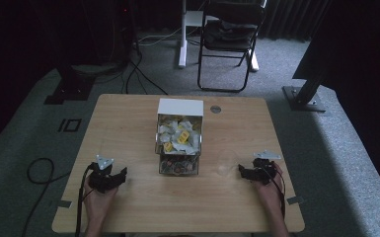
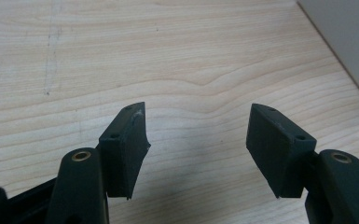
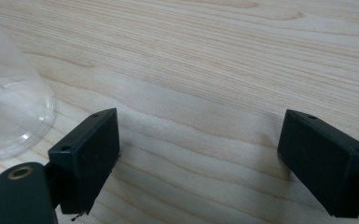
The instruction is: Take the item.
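Grey carpet surrounds a light wooden table (image 1: 128, 123), at whose centre stands a clear dispenser (image 1: 179, 143) with a white top, holding sachets above and pods below. Near the front left edge, the left gripper (image 2: 198, 135) has its jaws apart over bare wood, holding nothing. At front right, the right gripper (image 3: 198, 154) likewise stands wide open and empty (a clear plastic cup (image 3: 9, 112) just beside one jaw).

The high view is dim and soft, its upper corners nearly black; the worktop (image 1: 128, 123) catches pale, even light. Both gripper views are brighter and sharp on the wood grain, with soft shadows under the jaws and mild blur at the bottom edge.
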Tool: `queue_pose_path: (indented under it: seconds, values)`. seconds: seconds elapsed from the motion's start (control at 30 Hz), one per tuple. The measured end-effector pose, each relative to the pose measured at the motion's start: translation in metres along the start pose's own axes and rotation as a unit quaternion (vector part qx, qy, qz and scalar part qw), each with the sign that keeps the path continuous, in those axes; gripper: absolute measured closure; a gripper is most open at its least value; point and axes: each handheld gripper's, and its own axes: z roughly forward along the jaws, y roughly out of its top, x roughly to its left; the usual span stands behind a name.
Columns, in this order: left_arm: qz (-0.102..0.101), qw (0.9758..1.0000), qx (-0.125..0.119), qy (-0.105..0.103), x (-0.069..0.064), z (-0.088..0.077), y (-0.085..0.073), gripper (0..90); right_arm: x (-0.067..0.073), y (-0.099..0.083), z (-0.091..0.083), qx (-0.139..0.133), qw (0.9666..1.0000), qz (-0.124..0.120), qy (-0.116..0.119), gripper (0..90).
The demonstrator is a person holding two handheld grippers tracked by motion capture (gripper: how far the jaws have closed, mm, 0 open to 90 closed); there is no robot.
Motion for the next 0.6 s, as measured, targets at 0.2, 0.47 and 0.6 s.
queue_pose_path:
  seconds: [0.2, 0.47, 0.6]
  values:
    - [0.009, 0.9999, -0.011, -0.006, -0.006, -0.009, 0.004, 39.1, 0.0, 0.0, 0.0, 0.0, 1.0, 0.001, 0.0, 12.4]
    - [0.015, 0.9996, -0.021, -0.013, -0.013, -0.016, 0.011, 39.0, 0.0, 0.0, 0.0, 0.0, 1.0, 0.0, 0.0, 12.4]
    - [0.022, 0.9992, -0.025, -0.02, -0.019, -0.02, 0.014, 39.2, 0.0, 0.0, 0.0, 0.0, 1.0, 0.0, 0.0, 12.4]
